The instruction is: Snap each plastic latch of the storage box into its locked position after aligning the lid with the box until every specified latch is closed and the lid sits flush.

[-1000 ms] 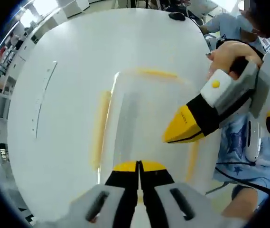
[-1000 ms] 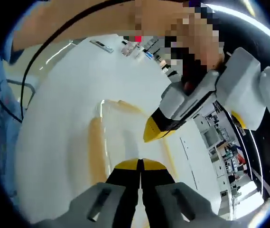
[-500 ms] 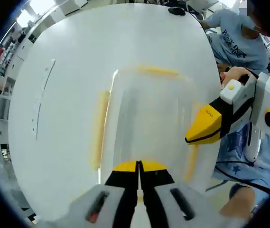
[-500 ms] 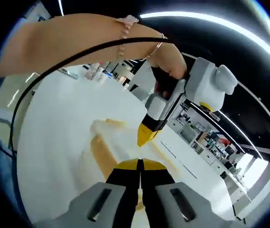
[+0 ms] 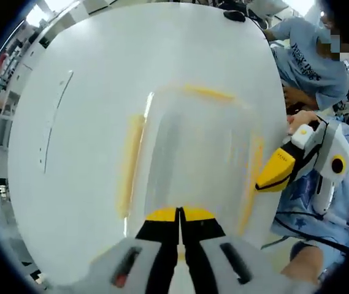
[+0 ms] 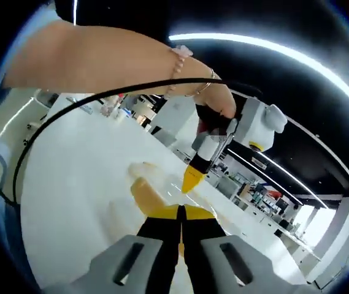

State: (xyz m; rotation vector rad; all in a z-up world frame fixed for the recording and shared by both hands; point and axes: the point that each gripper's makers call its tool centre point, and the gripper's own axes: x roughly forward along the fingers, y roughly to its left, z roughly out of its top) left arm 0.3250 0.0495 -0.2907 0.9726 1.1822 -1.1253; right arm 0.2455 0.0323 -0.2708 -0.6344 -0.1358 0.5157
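Jaws of the left gripper are pressed together at the bottom centre of the left gripper view, yellow tips touching, with nothing between them. They sit just over the near edge of the storage box, a clear container that occupies the centre of the frame on the white table. The box is blurred; yellow latches show along its sides: one on the left side, one at the top edge and one on the right side. Whether each latch is locked cannot be told.

At the right of the same view, the right gripper points its yellow tips toward the right-side latch, just beside it. A person in a grey shirt sits at the upper right.

In the right gripper view, the right gripper also has its jaws clenched on nothing, at the bottom centre. The box lies just above them, seen at a low angle. The left gripper stands with its tip down on the box, held by a hand wearing a bracelet. A black cable arcs across the upper left.
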